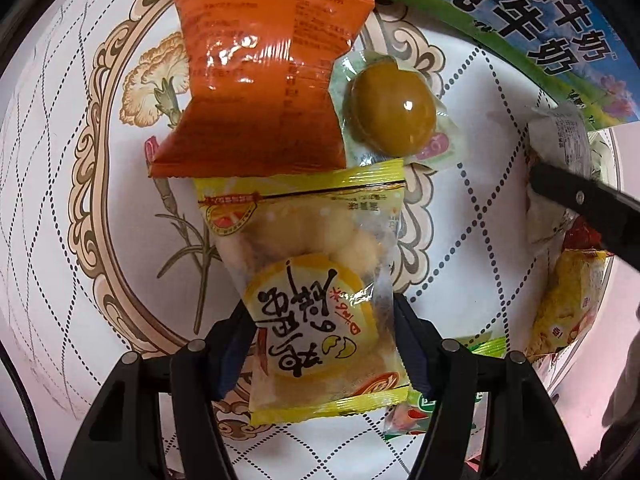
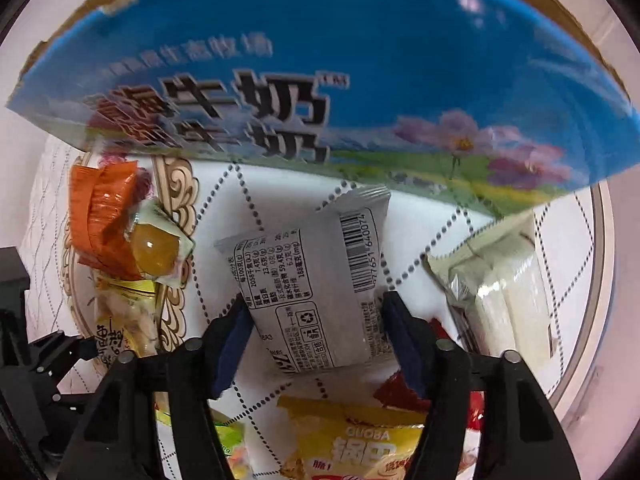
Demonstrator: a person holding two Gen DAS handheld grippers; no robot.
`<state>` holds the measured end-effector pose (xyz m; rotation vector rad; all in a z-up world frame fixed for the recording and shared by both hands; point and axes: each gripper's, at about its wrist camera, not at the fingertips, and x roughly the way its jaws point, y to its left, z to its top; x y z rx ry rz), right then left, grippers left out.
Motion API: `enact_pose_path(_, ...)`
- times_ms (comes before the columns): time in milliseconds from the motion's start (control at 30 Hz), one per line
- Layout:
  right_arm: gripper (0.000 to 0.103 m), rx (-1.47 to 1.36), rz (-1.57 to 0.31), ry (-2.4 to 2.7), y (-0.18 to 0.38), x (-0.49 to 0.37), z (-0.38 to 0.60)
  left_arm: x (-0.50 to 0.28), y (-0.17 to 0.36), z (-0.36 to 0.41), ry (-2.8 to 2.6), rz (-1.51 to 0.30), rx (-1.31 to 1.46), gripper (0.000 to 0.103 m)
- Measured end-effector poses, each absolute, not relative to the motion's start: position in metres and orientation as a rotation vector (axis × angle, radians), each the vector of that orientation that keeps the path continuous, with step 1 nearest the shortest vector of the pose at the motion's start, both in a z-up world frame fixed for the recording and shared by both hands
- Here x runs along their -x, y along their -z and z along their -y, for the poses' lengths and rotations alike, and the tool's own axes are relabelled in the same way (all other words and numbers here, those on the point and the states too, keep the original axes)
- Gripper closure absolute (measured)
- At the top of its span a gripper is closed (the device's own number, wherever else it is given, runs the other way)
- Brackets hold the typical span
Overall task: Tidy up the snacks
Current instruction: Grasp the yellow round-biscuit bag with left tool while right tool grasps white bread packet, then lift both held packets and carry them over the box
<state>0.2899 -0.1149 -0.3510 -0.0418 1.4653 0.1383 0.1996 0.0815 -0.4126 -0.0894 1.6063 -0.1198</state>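
Now 2 packets are clamped at once: the yellow egg-snack packet [image 1: 320, 320] by the left gripper [image 1: 324, 356], the grey wrapped packet [image 2: 316, 284] by the right gripper [image 2: 316, 344], jaws half-closed, the blue milk carton [image 2: 320, 60] at 12 o'clock, presumably for sorting.

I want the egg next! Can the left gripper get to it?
Probably yes. The egg lies uncovered just beyond the yellow packet, but the left gripper is shut on that packet and must drop it first.

Both grippers [image 1: 324, 344] [image 2: 316, 344] downward, jaws clamped.
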Motion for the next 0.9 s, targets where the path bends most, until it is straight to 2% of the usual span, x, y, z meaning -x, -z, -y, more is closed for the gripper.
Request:
enact_pose_path(300,0.042,-0.073,-1.625,-0.179,0.359,-0.246,0.111,-0.192,0.4,-0.071,0.12,-1.497,-0.049,0.039)
enact_pose_path(433,0.037,-0.132,-1.606,-0.147,0.361,-0.239,0.115,-0.199,0.406,-0.073,0.142,-1.529,-0.008,0.039)
enact_pose_path(767,0.037,-0.115,-1.57,-0.114,0.369,-0.234,0.11,-0.207,0.409,-0.089,0.144,-1.536,0.011,0.039)
enact_pose_path(867,0.039,-0.107,-1.557,-0.115,0.371,-0.237,0.106,-0.21,0.415,-0.09,0.124,-1.534,-0.01,0.047)
enact_pose_path(900,0.045,-0.1,-1.546,-0.116,0.372,-0.238,0.104,-0.202,0.41,-0.082,0.124,-1.531,-0.008,0.048)
